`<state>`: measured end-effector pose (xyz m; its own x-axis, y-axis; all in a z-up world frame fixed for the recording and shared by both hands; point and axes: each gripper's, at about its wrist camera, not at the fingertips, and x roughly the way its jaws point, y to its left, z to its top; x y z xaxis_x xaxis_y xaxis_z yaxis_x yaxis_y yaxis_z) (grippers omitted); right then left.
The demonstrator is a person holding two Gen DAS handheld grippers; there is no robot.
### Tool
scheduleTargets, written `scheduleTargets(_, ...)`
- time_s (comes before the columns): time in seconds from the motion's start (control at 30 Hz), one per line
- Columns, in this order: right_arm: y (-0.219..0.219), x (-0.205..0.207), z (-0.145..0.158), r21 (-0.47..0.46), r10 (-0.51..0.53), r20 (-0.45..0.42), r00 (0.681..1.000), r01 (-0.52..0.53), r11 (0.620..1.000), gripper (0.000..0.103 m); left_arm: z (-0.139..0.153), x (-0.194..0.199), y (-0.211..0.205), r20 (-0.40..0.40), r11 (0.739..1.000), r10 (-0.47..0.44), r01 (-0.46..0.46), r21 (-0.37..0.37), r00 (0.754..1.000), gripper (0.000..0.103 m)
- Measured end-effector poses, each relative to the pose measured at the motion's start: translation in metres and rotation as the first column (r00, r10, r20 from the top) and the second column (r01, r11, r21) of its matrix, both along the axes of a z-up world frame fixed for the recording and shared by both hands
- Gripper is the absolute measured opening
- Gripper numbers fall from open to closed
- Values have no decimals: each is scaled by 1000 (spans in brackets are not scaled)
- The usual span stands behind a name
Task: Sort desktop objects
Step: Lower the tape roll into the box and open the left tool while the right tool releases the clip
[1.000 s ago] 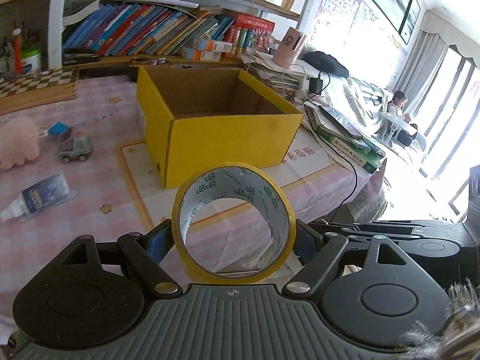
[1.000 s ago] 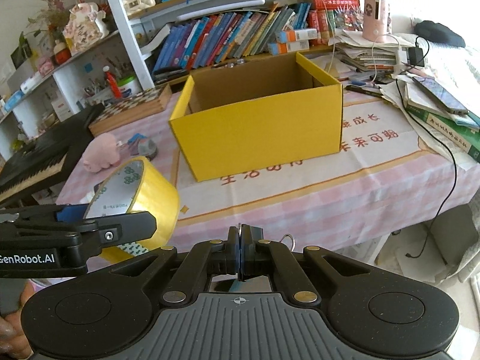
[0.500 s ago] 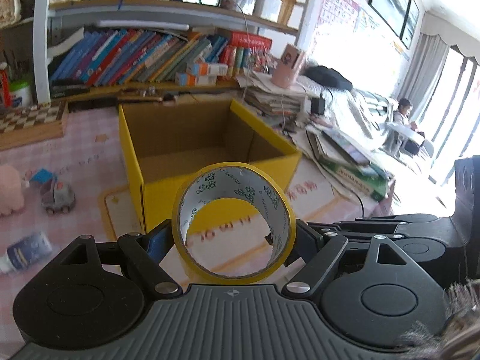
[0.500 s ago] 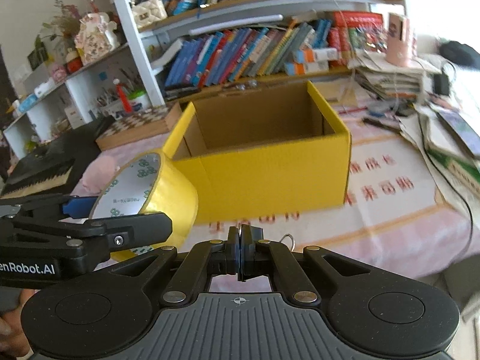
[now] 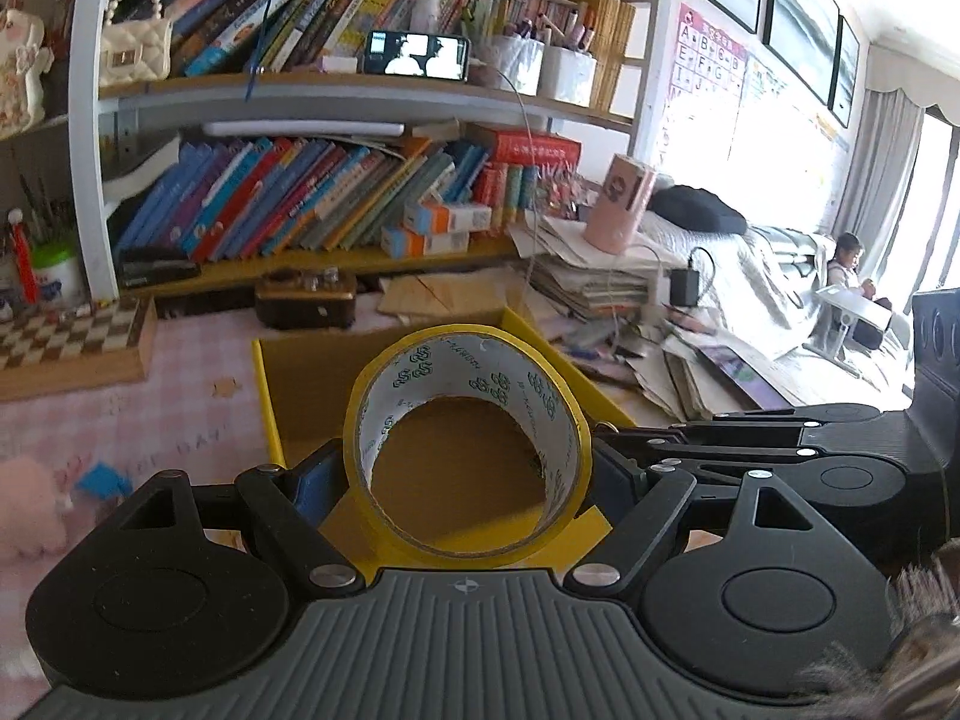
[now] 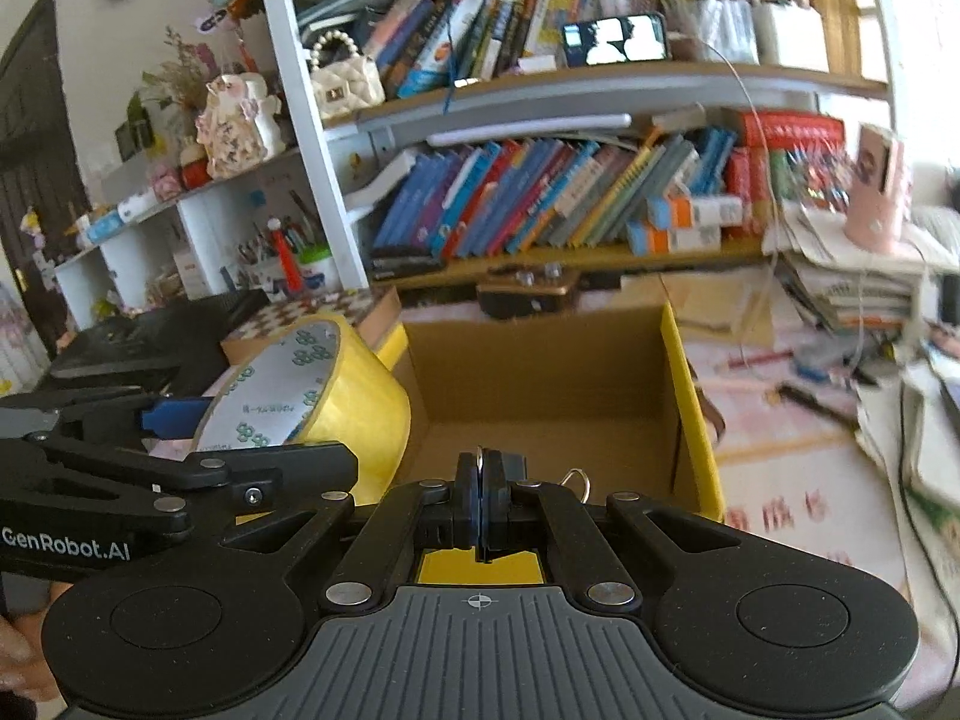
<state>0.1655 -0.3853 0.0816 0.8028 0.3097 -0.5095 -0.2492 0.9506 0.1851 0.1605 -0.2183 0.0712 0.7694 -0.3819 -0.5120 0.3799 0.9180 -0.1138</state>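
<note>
My left gripper (image 5: 468, 456) is shut on a roll of yellow tape (image 5: 456, 372), held upright over the near edge of the open yellow cardboard box (image 5: 267, 408). From the right wrist, the tape roll (image 6: 354, 402) hangs at the box's (image 6: 690, 408) left near corner, clamped in the left gripper (image 6: 252, 438). My right gripper (image 6: 482, 480) is shut, with a thin metal ring (image 6: 577, 478) poking out beside its pads, and it sits above the box's near wall. The box's brown floor looks bare where it shows.
A checkered board (image 5: 72, 342), a pink plush toy (image 5: 24, 510) and a blue scrap (image 5: 102, 477) lie left of the box on the pink cloth. A dark case (image 6: 528, 294) sits behind the box, and stacked papers with a pink cup (image 5: 618, 210) to the right. Bookshelves fill the back.
Both grippers have moved forward and upward to the yellow box and now hang over its near edge. The tape roll stays clamped and the right jaws stay shut.
</note>
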Motion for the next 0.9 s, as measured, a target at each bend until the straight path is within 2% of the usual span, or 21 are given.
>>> scheduleTargets(0.13,-4,31,1,-20,39,6,999,-39,999,2,5,26,-7,19,1000,6,-7,23,1000,81)
scheduleTargets(0.27,-2,65,-5,-80,90,-17,996,-91,993,2,-3,57,-14,1,997,5,-5,72,1000,81)
scheduleTargets(0.53,10,112,-44,-235,201,-173,964,-238,942,2,-47,104,-30,-113,971,7,21,238,994,81)
scheduleTargets(0.7,13,129,-64,-279,253,-276,927,-329,902,2,-62,114,-34,-152,963,11,31,269,988,81)
scheduleTargets(0.9,14,136,-75,-293,265,-348,899,-373,880,2,-75,124,-38,-218,949,19,51,311,976,81)
